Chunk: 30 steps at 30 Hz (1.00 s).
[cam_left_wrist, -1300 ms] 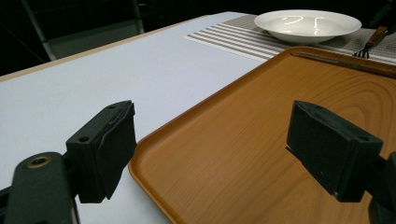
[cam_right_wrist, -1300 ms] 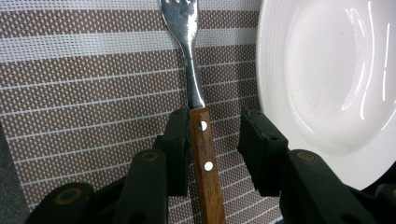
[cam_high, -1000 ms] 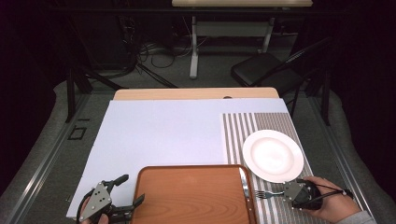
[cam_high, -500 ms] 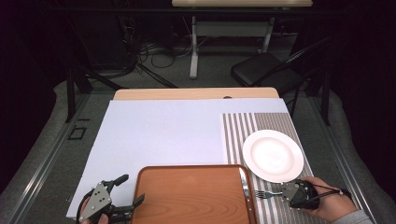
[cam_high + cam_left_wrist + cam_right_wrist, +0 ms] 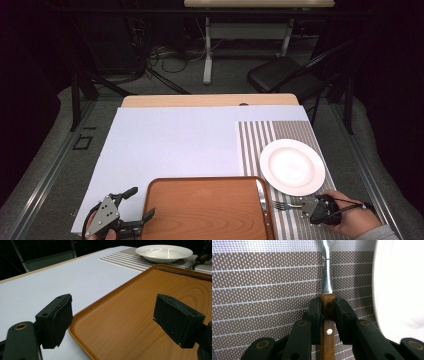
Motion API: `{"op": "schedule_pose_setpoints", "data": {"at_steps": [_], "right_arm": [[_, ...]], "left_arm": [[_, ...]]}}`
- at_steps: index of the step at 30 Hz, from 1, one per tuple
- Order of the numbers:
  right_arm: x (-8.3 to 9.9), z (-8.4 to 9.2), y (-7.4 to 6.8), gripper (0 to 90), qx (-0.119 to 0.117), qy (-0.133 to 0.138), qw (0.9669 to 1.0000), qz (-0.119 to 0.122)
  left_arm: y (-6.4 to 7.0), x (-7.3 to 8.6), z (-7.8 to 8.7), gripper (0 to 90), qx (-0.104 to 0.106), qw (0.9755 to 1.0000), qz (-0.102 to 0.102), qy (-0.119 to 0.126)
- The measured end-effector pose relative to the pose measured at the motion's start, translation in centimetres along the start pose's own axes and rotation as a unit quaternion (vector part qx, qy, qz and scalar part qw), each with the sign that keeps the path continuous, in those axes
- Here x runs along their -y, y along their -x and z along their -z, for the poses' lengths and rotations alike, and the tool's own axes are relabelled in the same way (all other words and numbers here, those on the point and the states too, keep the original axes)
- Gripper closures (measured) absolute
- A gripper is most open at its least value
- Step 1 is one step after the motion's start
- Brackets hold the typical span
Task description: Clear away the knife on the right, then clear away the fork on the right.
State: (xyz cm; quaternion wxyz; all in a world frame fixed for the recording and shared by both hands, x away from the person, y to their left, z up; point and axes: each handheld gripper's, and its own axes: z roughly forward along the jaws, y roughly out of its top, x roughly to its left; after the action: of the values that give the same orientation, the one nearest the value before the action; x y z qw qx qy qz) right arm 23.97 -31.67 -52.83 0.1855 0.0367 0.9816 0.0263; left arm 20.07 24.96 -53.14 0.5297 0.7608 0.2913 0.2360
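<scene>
- One left gripper sits at the lower left of the high view, just off the left edge of the tray, with a grey three-cornered plate on top. Its jaws stand wide apart with nothing between them; in the left gripper view one jaw hangs over the pale table cover and the other over the tray's wood.
- One brown wooden tray lies at the bottom centre of the high view, flat on the cover, and takes up the lower right of the left gripper view.
- One knife lies along the tray's right rim in the high view.
- One fork lies on the striped mat, just right of the tray and below the plate, prongs pointing left toward the tray. In the right gripper view its wooden handle runs up between the jaws and its metal neck goes on toward the top of the frame.
- One striped place mat covers the right part of the table.
- One white plate rests on the mat at centre right, near the fork but apart from it.
- One right gripper is at the lower right of the high view, held low and level by a hand coming in from the bottom right corner. Its jaws have just been closing and now press on the fork's handle from both sides.
</scene>
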Motion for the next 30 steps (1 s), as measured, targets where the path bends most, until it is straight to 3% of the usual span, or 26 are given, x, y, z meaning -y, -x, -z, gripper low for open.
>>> {"op": "schedule_pose_setpoints", "data": {"at_steps": [5, 7, 10, 14, 28, 30], "right_arm": [[0.01, 0.02, 0.09, 76.9, -0.004, 0.001, 1.0000, 0.005], [0.05, -0.07, -0.05, 77.1, -0.001, 0.006, 1.0000, -0.004], [-0.04, -0.07, 0.14, 77.3, -0.002, 0.005, 1.0000, 0.006], [-0.24, -0.02, 0.12, 77.4, -0.004, -0.007, 1.0000, -0.001], [-0.30, 0.01, 0.38, 77.5, -0.013, -0.011, 0.9998, -0.013], [-0.20, -0.25, 0.29, 77.5, -0.004, 0.006, 0.9998, -0.016]], "left_arm": [[-0.04, 0.04, -0.04, 15.6, -0.002, 1.0000, 0.001, -0.001], [-0.05, 0.04, -0.08, 15.6, -0.003, 1.0000, 0.003, 0.001], [-0.08, 0.04, -0.07, 15.6, -0.002, 1.0000, 0.003, -0.001], [-0.09, 0.06, -0.04, 15.6, -0.002, 1.0000, 0.003, -0.001], [-0.14, 0.09, 0.00, 15.6, -0.004, 1.0000, 0.005, -0.003], [-0.15, 0.10, 0.01, 15.6, -0.005, 1.0000, 0.006, -0.003]]}}
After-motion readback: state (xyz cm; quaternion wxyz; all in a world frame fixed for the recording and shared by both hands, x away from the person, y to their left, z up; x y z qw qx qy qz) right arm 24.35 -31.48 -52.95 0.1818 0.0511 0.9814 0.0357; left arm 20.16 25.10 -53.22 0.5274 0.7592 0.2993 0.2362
